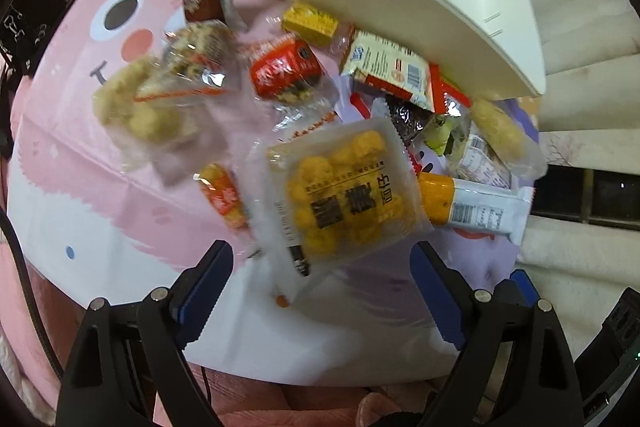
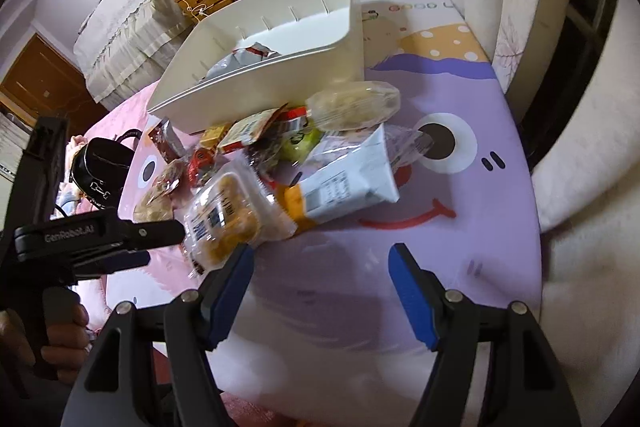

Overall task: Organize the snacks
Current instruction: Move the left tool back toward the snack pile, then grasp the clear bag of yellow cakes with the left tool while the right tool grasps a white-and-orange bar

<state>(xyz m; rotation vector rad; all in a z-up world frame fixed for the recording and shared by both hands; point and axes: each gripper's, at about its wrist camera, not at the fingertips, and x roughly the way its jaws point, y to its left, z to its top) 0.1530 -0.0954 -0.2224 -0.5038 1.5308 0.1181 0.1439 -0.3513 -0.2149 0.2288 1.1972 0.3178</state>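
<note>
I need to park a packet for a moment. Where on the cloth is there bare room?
Bare: the purple cloth right of the white-and-orange packet, around the printed smile. Crowded: the snack pile in front of the white bin.

1 white bin (image 2: 256,75), approx 15 snack packs (image 1: 344,187), 1 black bag (image 2: 100,171).

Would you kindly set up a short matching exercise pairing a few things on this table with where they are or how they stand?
Things:
1. white bin
2. yellow-ball snack pack
3. black bag
4. left gripper

States:
A. jaws open, nothing gripped
B. at the cloth's far left edge
C. nearest the left gripper's fingers
D. holds a few packets

Pairs: 1-D, 2-C, 3-B, 4-A
</note>
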